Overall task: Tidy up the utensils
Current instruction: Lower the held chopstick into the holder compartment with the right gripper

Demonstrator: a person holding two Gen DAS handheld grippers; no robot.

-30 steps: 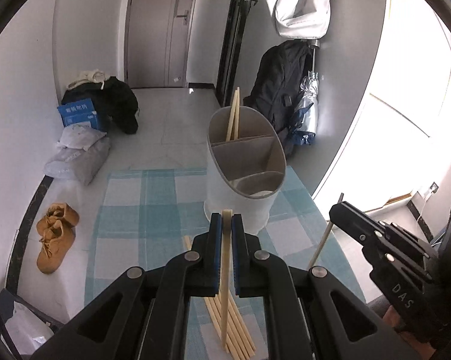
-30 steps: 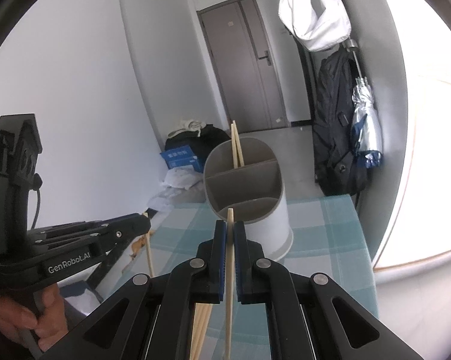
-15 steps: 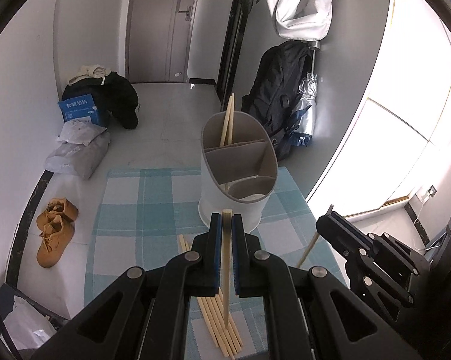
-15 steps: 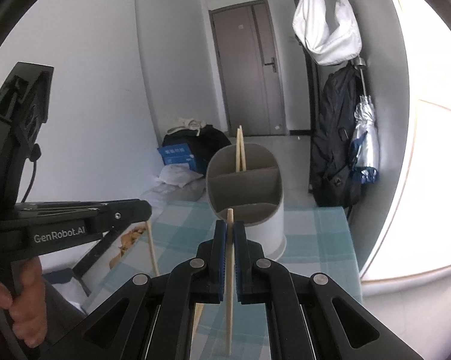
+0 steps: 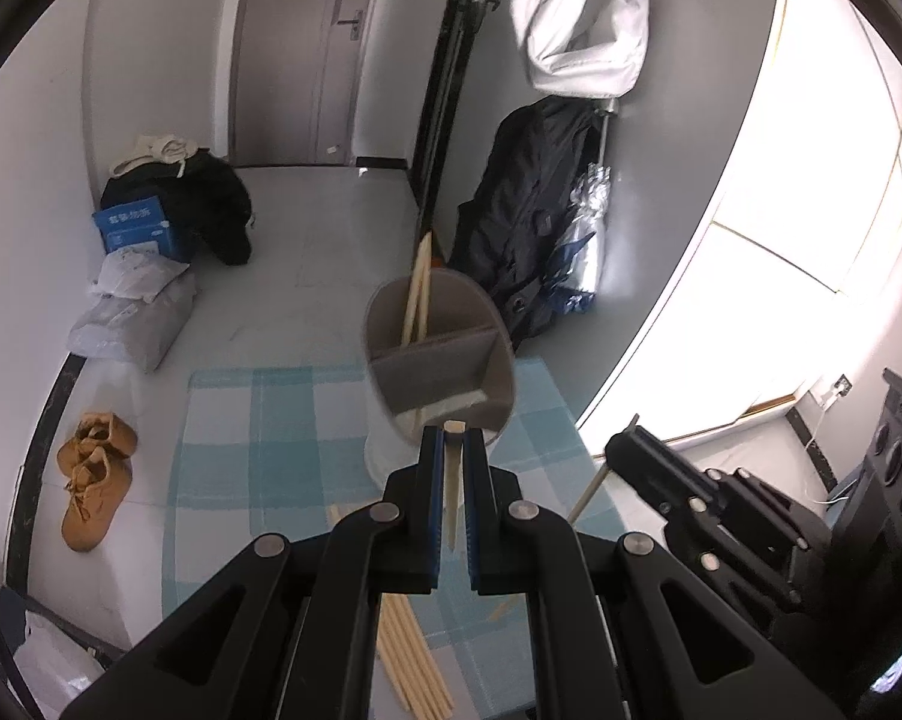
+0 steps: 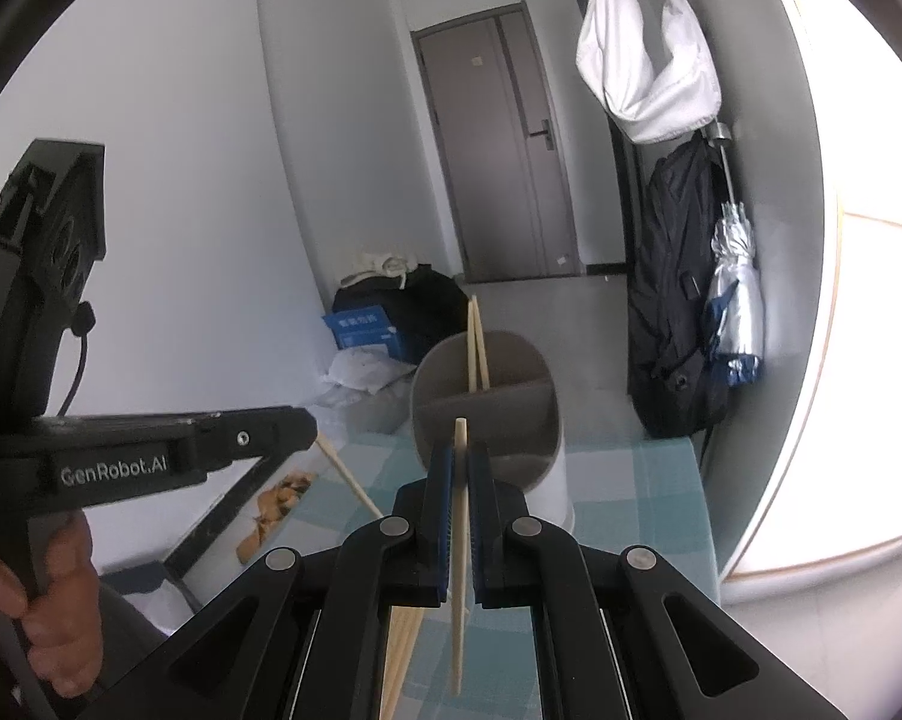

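Left wrist view looks down over a blue-and-white checked cloth [image 5: 259, 420] on the desk, and the left gripper [image 5: 453, 438] is pinched shut on a single pale wooden chopstick [image 5: 451, 480], clamped near its top so the rest hangs down clear of the cloth. Holding it by the upper end makes sense: the free lower tip can go first into the holder [image 5: 439, 360], a grey-lined white caddy split into compartments standing just beyond the gripper. Two chopsticks [image 5: 418, 294] already lean in its far compartment, sticking out above the rim, which I take as the sorting rule being followed.

From the right wrist view, the right gripper [image 6: 460, 462] is likewise closed tight on its own chopstick [image 6: 460, 540], held nearly upright with the same holder [image 6: 487, 408] straight ahead. The left gripper [image 6: 295, 426] shows at the left edge, gripped by a hand [image 6: 55, 612], its chopstick slanting down from the closed tips.

A loose bundle of chopsticks [image 5: 409, 660] lies flat on the cloth below both grippers, side by side, presumably the pile being worked through. Taking one stick per gripper looks like a way to move a pair at once. Both sticks appear lifted off the desk and not yet over the holder's opening.
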